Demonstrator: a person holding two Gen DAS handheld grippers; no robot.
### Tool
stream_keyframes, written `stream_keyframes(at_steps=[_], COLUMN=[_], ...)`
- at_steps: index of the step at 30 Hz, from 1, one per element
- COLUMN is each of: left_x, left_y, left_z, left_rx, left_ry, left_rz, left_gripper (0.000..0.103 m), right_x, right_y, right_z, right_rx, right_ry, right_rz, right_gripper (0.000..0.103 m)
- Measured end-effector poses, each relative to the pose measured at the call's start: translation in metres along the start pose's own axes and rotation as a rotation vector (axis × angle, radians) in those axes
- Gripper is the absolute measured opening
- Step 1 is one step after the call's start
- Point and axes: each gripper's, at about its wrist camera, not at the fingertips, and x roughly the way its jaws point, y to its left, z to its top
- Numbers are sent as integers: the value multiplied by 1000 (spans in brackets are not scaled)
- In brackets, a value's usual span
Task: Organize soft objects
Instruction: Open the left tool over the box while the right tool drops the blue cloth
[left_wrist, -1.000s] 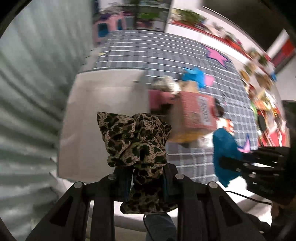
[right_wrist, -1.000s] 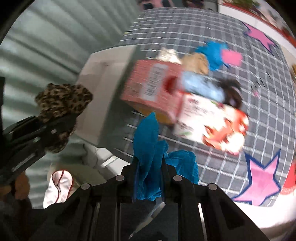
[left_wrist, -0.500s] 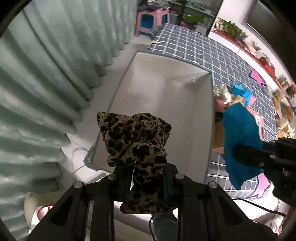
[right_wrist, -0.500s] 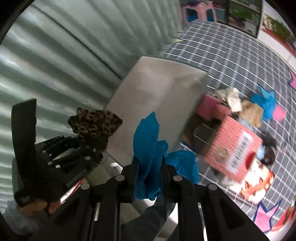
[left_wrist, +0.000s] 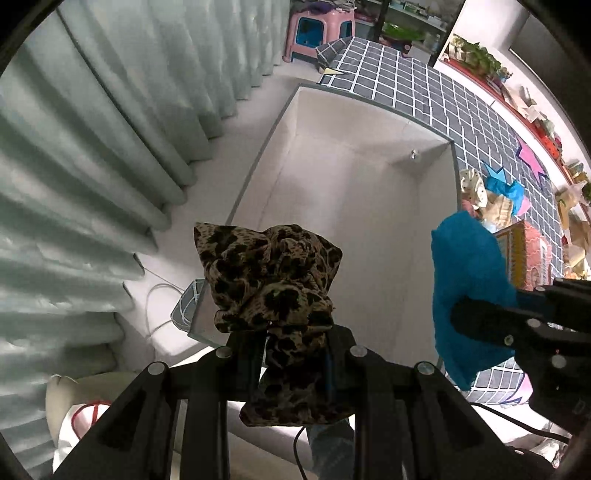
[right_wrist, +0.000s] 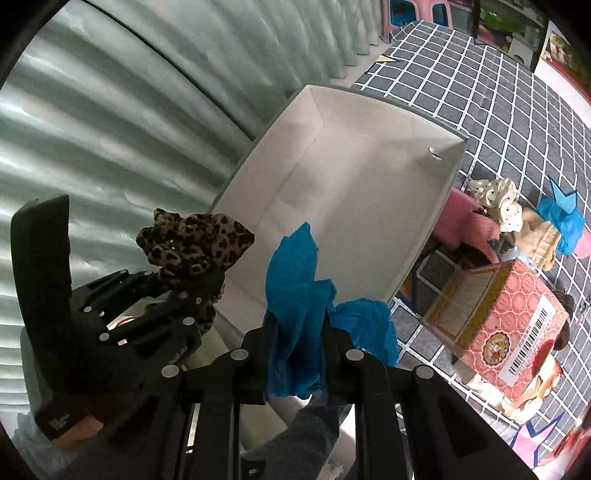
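L gripper (left_wrist: 291, 345) clamps leopard-print cloth (left_wrist: 269, 280); R gripper (right_wrist: 297, 336) clamps blue cloth (right_wrist: 295, 295). Both held over near end of white box (left_wrist: 436, 236), side by side.

The white box (left_wrist: 354, 229) is open-topped with a bare floor, so entry from above is unobstructed. Beside its right wall crowd a patterned carton (right_wrist: 509, 325) and soft items (right_wrist: 506, 206); curtains (left_wrist: 92, 147) stand near its left wall.

Crumpled leopard-print cloth (left_wrist: 269, 273), matt white box (left_wrist: 354, 206)
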Motion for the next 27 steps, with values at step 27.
stream_keyframes(at_steps=[27], left_x=[17], left_y=[-8], left_z=[5], left_rx=[23], left_ry=[36], left_rz=[14], left_gripper=[28], right_x=[18], right_y=[0], right_z=[5], right_rx=[16], right_ry=[47], right_rz=[-4], right_gripper=[19])
